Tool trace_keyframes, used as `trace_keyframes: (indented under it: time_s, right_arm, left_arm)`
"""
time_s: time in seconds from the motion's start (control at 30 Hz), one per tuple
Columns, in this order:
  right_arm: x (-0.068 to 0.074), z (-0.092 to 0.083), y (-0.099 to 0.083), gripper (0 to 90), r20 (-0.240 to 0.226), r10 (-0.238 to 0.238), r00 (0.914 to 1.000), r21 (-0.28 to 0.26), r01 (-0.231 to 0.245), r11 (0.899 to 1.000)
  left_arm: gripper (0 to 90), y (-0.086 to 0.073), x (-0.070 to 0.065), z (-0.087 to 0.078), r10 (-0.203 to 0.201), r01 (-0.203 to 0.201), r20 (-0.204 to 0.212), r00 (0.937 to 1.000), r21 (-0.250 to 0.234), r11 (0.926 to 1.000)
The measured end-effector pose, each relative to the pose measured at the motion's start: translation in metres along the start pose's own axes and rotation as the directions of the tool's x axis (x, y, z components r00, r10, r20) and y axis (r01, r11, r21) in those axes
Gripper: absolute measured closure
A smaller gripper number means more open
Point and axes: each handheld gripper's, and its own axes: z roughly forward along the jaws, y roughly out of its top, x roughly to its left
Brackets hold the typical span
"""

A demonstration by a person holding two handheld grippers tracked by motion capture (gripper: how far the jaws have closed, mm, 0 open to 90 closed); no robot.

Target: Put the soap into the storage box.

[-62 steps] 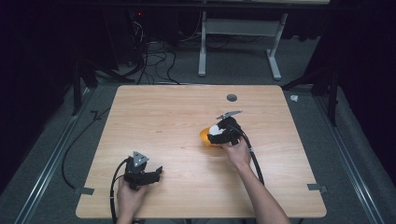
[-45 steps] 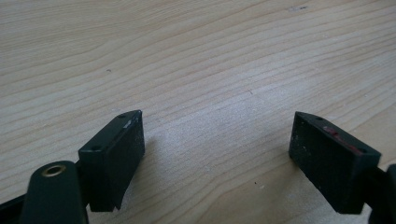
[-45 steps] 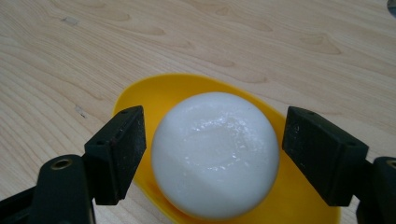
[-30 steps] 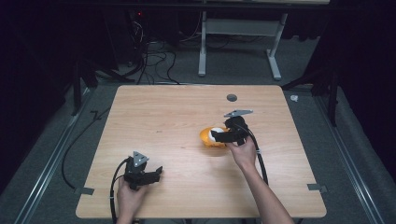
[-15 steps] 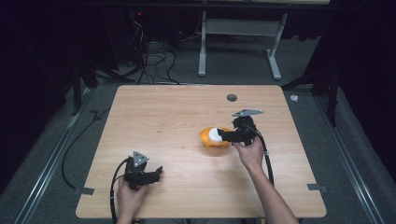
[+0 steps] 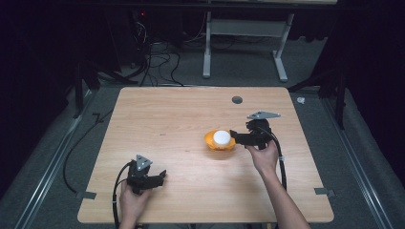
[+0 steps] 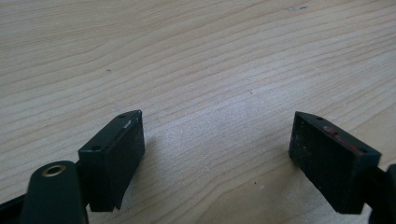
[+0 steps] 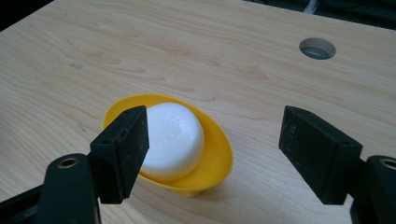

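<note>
Right gripper: jaws stand apart and have just been closing; nothing is pinched between them and no pad presses on anything.
Right gripper, place: just beside the yellow bowl on its right side in the high view, tips level and pointing at its rim; whether a tip touches the rim cannot be told.
Left gripper: jaws wide apart over bare wood, holding nothing; well apart from the bowl, toward the person's near left.
Yellow bowl: sits upright on the table. It is probably thin, light plastic, stiff but smooth, so it is likely to skid if nudged from the side.
White lump: a rounded, glossy piece resting inside the bowl and rising above the rim. It looks soft or slippery and may dent or squirt out under a hard pinch.
Where to grip: the bowl's near rim, one pad inside and one outside, with a gentle squeeze; or straddle the lump low across its widest part.
Round hole: in the tabletop beyond the bowl, well apart from it.
</note>
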Motion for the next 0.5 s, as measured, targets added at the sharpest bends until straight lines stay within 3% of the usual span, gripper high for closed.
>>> trace_keyframes:
  time_s: [0.5]
  right_arm:
    - [-0.014, -0.021, -0.011, 25.4, 0.019, 0.023, 0.9996, -0.044, -0.022, 0.999]
  left_arm:
    - [18.7, 0.0, 0.0, 0.0, 0.001, -0.001, 0.0, 1.0, 0.002, 1.0]
